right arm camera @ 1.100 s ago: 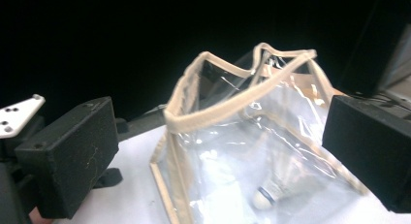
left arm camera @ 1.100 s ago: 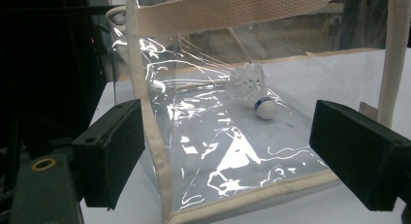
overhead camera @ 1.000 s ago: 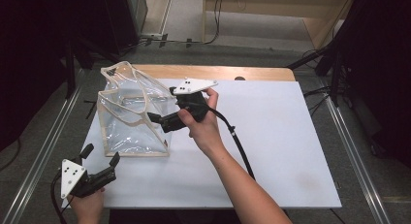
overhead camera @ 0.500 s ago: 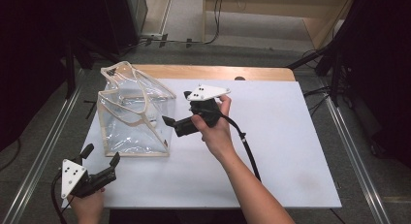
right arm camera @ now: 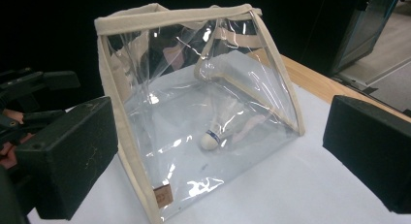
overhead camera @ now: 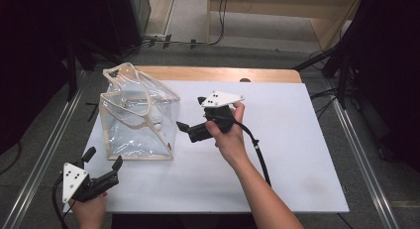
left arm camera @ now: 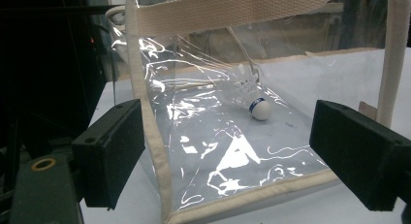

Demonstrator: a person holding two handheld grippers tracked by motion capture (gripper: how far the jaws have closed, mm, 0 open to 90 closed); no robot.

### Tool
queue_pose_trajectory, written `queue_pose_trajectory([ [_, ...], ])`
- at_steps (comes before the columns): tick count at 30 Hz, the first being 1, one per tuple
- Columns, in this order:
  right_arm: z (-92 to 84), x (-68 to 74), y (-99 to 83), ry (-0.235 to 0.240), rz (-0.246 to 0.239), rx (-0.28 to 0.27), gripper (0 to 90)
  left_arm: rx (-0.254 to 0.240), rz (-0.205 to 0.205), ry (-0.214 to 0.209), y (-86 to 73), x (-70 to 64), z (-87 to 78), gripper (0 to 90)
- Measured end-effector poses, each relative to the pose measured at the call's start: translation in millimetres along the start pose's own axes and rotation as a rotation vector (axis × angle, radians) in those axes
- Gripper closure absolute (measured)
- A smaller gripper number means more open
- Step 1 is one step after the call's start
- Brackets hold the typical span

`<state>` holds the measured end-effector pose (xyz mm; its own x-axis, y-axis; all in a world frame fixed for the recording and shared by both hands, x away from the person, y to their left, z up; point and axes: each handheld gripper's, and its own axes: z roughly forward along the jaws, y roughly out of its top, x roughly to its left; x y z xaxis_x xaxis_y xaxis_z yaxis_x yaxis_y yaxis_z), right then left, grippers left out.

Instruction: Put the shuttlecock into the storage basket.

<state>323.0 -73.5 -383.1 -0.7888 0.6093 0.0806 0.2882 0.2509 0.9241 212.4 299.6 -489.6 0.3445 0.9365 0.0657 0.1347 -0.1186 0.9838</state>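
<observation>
A clear plastic bag (overhead camera: pixel 138 121) with beige webbing trim stands on the left part of the white table top (overhead camera: pixel 297 140). A white shuttlecock (right arm camera: pixel 212 139) lies on the bag's floor, its cork also clear in the left gripper view (left arm camera: pixel 260 109). My right gripper (overhead camera: pixel 191 113) hovers just right of the bag, open and holding nothing, its jaws pointing at the bag's side (right arm camera: pixel 194 103). Near the table's front left corner my left gripper (overhead camera: pixel 103 158) is open too, facing the bag's near corner (left arm camera: pixel 165 185) from a short way off.
A strip of bare wood (overhead camera: pixel 223 74) runs along the table's far edge. Metal rails (overhead camera: pixel 361 154) flank both sides, with dark equipment beyond. The right gripper's cable (overhead camera: pixel 257 149) trails over the white top along the forearm.
My right gripper has pulled back to the right, away from the bag's edge, and now stands clear of it. The left gripper has stayed put.
</observation>
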Motion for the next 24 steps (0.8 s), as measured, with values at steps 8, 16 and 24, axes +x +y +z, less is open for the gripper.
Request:
queue_pose_trajectory([
  [8,-9.6,-10.1,-14.7,-0.023,0.020,-0.003,0.0,0.001,0.002,-0.002,0.0,-0.2,0.0,13.3],
  [16,-19.4,-18.3,-26.8,-0.039,0.038,-0.006,0.0,0.001,0.003,-0.001,0.0,-0.3,0.0,13.3],
  [24,-27.4,-25.6,-40.4,-0.061,0.054,-0.001,0.0,0.001,0.002,-0.001,-0.1,-0.4,0.0,13.3],
])
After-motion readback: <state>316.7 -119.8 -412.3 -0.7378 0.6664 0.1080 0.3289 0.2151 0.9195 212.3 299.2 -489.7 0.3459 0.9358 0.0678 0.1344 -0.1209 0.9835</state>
